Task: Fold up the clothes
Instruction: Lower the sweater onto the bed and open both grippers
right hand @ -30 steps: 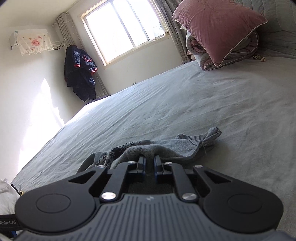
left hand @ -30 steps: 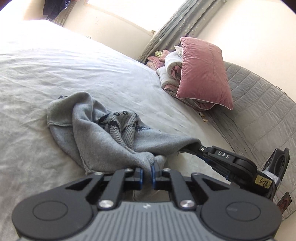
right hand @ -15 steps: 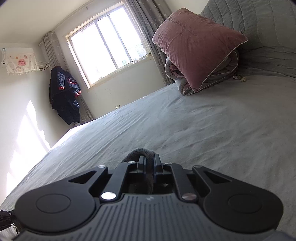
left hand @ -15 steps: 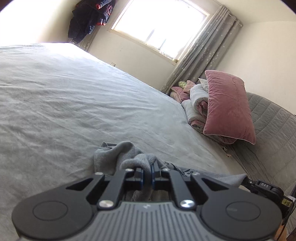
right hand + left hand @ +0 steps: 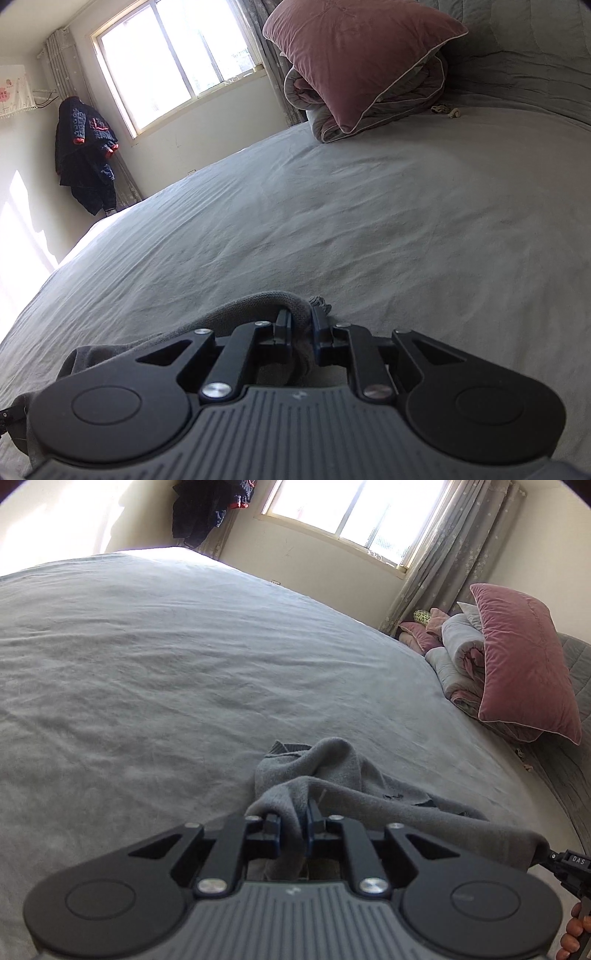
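Grey knit sweater [image 5: 334, 775], soft and limp, lies bunched between slackening left gripper [image 5: 293, 818] and right gripper [image 5: 299, 323] jaws; regrip hem edges.

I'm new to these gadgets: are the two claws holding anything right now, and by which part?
Both have the grey sweater between their jaws, which have just been opening: left gripper around a bunched fold, right gripper around a rolled edge. Whether the pads still pinch cannot be told.
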The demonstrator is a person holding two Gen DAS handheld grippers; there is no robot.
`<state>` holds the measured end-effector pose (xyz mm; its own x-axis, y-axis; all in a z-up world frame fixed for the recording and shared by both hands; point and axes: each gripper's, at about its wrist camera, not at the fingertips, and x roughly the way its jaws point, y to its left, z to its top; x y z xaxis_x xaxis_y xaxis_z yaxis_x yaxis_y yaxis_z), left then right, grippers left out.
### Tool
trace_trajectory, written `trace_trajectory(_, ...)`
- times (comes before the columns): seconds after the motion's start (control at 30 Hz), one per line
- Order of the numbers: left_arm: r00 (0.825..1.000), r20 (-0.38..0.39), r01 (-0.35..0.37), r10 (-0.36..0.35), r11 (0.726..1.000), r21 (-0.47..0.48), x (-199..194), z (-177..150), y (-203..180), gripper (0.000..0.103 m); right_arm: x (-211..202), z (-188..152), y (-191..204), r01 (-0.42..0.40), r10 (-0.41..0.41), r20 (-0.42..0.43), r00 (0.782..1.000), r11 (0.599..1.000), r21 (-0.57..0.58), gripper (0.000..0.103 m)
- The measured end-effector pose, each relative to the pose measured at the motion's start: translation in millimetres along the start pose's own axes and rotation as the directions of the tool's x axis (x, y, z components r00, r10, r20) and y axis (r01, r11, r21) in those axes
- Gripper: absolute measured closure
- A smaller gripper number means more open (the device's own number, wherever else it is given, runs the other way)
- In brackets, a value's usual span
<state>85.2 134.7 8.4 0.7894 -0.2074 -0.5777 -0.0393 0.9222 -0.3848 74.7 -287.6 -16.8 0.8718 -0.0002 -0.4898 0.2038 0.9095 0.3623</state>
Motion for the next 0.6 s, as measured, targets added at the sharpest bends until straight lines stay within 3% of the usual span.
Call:
trace_trajectory(0.03, 1.000, -0.004, 0.015, -0.015, 1.000, -0.005, -2.7, 0.3, -0.4, 0.075, -2.4, 0.6, 0.9, -0.002, 0.002, -0.002, 1.000, 1.000, -0.004, 0.084)
trace_trajectory(0.1, 1.000, -0.008, 0.029, -0.029, 1.000, 0.001, -8.3, -0.7, -2.8, 0.057, -8.6, 1.1, 2.6, -0.006, 0.006, 0.003, 1.000, 1.000, -0.010, 0.063)
trace_trajectory(0.13, 0.999, -0.010, 0.033, -0.033, 0.999, 0.006, -11.0, -1.4, -4.2, 0.056, -12.7, 0.9, 3.4, -0.008, 0.009, 0.012, 1.000, 1.000, -0.012, 0.047)
trace_trajectory(0.17, 0.999, -0.015, 0.031, -0.031, 0.999, 0.011, -13.5, -2.6, -5.5, 0.053, -15.7, 1.0, 4.8, -0.014, 0.015, 0.014, 1.000, 1.000, -0.018, 0.043)
trace_trajectory(0.3, 0.997, -0.074, 0.023, -0.022, 1.000, 0.010, -20.3, -10.3, -6.2, 0.048, -25.4, -2.9, 13.4, -0.051, 0.051, -0.017, 0.999, 0.998, -0.043, 0.043)
trace_trajectory(0.6, 0.970, -0.205, 0.125, -0.130, 0.991, -0.038, -31.0, -28.3, -7.0, 0.048, -36.9, -22.6, 40.9, -0.128, 0.118, -0.147, 0.982, 0.990, -0.057, 0.043)
